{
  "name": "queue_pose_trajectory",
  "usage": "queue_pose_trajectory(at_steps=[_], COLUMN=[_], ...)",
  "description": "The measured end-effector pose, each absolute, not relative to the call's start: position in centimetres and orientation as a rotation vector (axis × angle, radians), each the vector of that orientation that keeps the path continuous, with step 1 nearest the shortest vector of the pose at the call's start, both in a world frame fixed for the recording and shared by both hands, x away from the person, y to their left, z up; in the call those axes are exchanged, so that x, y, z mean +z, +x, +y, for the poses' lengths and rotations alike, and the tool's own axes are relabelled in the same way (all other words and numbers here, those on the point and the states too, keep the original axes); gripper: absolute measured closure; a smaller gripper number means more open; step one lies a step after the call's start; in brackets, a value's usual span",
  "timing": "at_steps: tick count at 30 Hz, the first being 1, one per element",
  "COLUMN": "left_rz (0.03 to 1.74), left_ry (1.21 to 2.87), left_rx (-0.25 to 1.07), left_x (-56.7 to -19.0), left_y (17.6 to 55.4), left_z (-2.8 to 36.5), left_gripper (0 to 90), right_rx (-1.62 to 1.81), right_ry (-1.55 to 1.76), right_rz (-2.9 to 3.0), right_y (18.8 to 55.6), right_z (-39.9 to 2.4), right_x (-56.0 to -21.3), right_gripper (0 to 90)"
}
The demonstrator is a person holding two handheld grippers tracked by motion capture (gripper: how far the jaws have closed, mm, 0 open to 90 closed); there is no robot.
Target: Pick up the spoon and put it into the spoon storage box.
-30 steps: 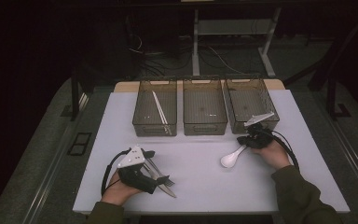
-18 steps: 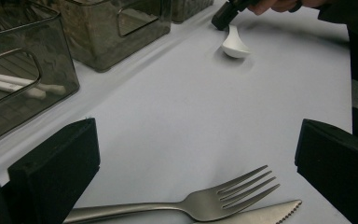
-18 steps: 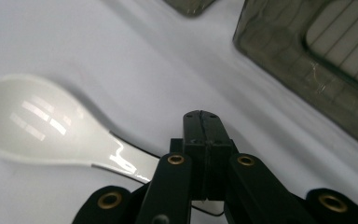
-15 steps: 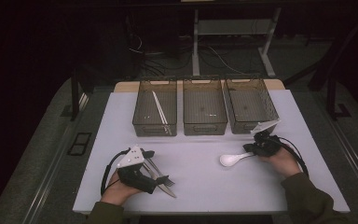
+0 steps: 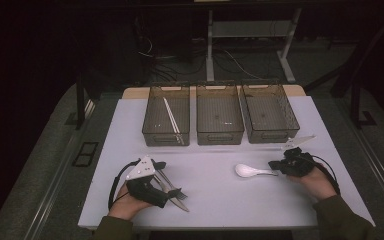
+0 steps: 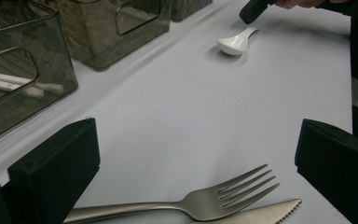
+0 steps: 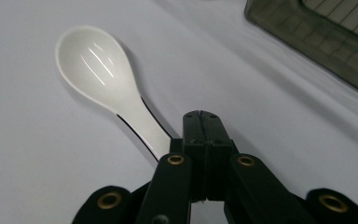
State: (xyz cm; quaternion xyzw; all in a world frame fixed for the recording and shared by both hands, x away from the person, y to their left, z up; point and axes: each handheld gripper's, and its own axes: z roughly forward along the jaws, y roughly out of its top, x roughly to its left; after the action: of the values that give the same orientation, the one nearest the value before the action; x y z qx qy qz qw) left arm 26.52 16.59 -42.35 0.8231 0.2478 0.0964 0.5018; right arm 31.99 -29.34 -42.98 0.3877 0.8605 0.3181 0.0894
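The white table (image 5: 220,200) carries three smoky plastic bins (image 5: 219,120) in a row along its far side, the leftmost with a pair of pale chopsticks (image 5: 171,116) inside. Nearer the person, the right gripper (image 5: 280,166) sits at the right of the table with its jaws pressed flat together; in the right gripper view the handle end of a white ceramic spoon (image 7: 107,84) runs in beside and under the closed tips, and whether it is pinched or merely touched cannot be told. The spoon lies on the table with its long axis roughly left to right, bowl toward the centre, handle toward the right gripper, so the right hand is far the nearer. The left gripper (image 6: 196,154) rests well apart at the near left, jaws spread wide over a metal fork (image 6: 200,203) and a serrated knife (image 6: 261,213) lying side by side.
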Motion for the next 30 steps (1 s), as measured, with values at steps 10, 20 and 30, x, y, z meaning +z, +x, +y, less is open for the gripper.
queue_pose_trajectory(at_steps=[10,20,30], left_rz=[0.595,0.595,0.597], left_ry=[1.993,1.998,1.999], left_rx=[0.233,0.233,0.229], left_x=[-42.3,-42.4,-42.4], left_y=[26.5,26.5,26.5], left_z=[16.6,16.5,16.5], left_gripper=[0.0,0.0,0.0], right_rx=[1.139,1.212,1.218], right_ry=[1.193,1.173,1.144], right_rz=[2.52,2.524,2.571], right_y=[30.6,30.4,31.1], right_z=[-29.5,-28.5,-26.1], right_x=[-41.6,-41.8,-42.8], right_gripper=[60.5,51.5,47.9])
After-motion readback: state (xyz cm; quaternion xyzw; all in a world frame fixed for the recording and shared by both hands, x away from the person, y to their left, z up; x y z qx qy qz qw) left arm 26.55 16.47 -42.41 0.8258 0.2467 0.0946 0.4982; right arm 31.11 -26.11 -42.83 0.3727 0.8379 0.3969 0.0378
